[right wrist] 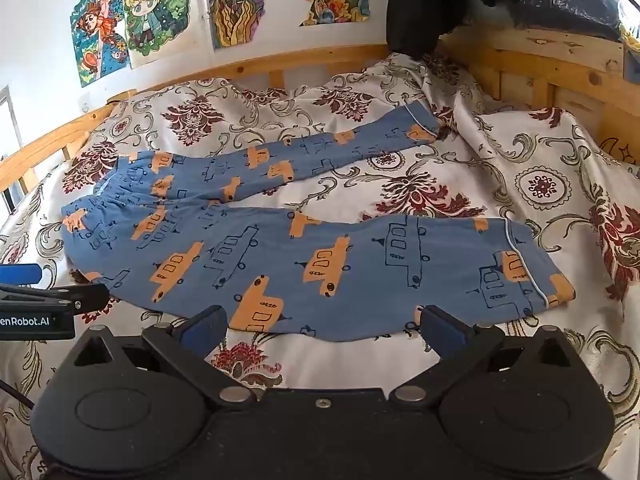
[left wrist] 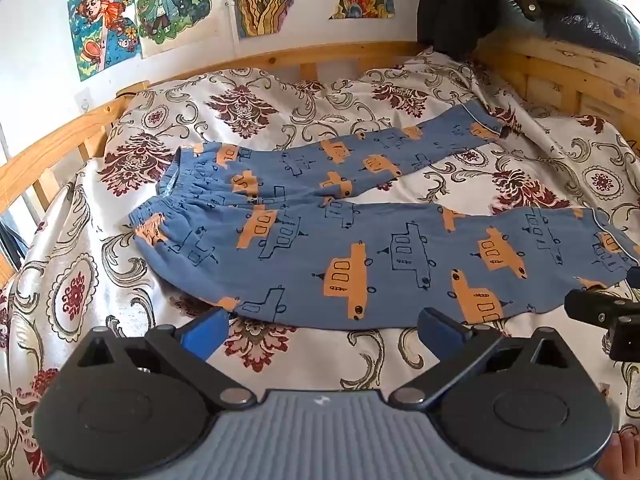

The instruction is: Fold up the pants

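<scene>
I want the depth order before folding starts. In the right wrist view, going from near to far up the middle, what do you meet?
Right gripper, open → near pant leg → bare strip of bedspread → far pant leg → wooden bed rail → wall drawings.

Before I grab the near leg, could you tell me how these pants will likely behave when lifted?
The pants look like thin, soft cloth lying flat with small wrinkles, so they will probably drape limply. Spread over the bedspread, they should be light. The gathered waistband may bunch.
</scene>
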The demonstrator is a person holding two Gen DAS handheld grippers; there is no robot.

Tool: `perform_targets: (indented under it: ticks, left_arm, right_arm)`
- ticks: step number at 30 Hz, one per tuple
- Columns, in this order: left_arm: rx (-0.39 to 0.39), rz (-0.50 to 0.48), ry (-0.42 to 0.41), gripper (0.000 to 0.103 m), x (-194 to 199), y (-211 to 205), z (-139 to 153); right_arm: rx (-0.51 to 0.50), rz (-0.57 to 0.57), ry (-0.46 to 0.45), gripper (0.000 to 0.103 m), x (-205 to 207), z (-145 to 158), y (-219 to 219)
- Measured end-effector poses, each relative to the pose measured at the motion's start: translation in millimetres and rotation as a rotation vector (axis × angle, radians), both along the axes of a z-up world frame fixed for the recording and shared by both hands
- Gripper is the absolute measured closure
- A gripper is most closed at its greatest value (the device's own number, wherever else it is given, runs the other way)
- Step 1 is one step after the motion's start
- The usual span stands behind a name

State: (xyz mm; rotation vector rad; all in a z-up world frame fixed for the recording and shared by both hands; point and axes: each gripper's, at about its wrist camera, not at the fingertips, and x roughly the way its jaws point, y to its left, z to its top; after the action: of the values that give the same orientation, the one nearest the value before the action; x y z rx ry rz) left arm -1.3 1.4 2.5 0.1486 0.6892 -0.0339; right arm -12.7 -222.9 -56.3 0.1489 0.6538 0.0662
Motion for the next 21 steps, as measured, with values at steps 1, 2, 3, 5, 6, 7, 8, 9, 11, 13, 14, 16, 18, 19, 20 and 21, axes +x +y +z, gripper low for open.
perform_targets:
  ticks: [1,2,3,5,6,7,8,9,11,13,14,16,18,19,20,21]
  left_arm:
    - [0.001,0.004,0.004,0.0,0.7,-0.2,-0.2]
    - [-0.001,0.006,0.008,0.0,1.3,0.8,-0.5]
    - [-0.001,0.009,0.008,0.0,1.2,1.6,-1.1]
    - [-0.003,0.012,0.009,0.0,1.1,2.5,-1.6]
    - [-0.004,0.013,0.012,0.0,1.6,3.1,-2.0]
    - [-0.005,0.012,0.012,0.0,1.4,3.7,-2.4]
    - [-0.006,0.012,0.014,0.0,1.3,3.9,-2.6]
    - [-0.006,0.013,0.015,0.0,1.7,3.7,-2.7]
    - [-0.006,0.013,0.016,0.0,0.9,4.0,-3.4]
    - [-0.007,0.013,0.019,0.0,1.0,3.7,-3.5]
    - [-0.007,0.012,0.018,0.0,0.8,3.7,-3.6]
    - [-0.005,0.012,0.017,0.0,1.2,2.8,-3.0]
    - [-0.004,0.011,0.017,0.0,1.1,2.1,-2.9]
    - [-0.004,0.012,0.018,0.0,1.1,2.3,-3.0]
    - [-0.004,0.012,0.02,0.0,0.9,2.5,-3.3]
    - [-0.005,0.013,0.021,0.0,1.0,2.5,-3.1]
  right_arm:
    - [0.0,-0.001,-0.002,0.001,-0.5,0.1,-1.3]
    - [0.004,-0.005,0.001,0.001,1.2,1.9,-1.8]
    - [0.009,-0.004,0.002,0.001,2.4,1.9,-4.4]
    - [0.003,0.001,-0.006,0.001,2.0,-1.1,-2.6]
    - [0.002,0.0,-0.009,0.001,1.3,-2.4,-1.8]
    - [0.002,-0.001,-0.011,0.001,0.1,-2.6,-1.0]
    - [0.003,-0.002,-0.01,0.001,0.8,-2.0,-1.7]
    - [0.001,-0.002,-0.012,0.001,0.3,-2.3,-0.9]
    - [0.0,-0.001,-0.012,0.001,-0.2,-2.3,-0.4]
    - [-0.001,0.001,-0.015,0.001,-1.0,-3.1,0.2]
    - [-0.002,0.002,-0.016,0.001,-1.1,-3.2,0.4]
    - [-0.003,0.001,-0.017,0.001,-1.5,-2.7,0.4]
    - [-0.001,0.0,-0.018,0.001,-0.5,-2.3,-1.4]
    - [-0.001,0.0,-0.018,0.001,-0.1,-1.7,-2.3]
    - [-0.004,-0.001,-0.019,0.001,0.0,-1.6,-2.1]
    - [-0.005,-0.002,-0.018,0.001,-0.3,-1.8,-1.6]
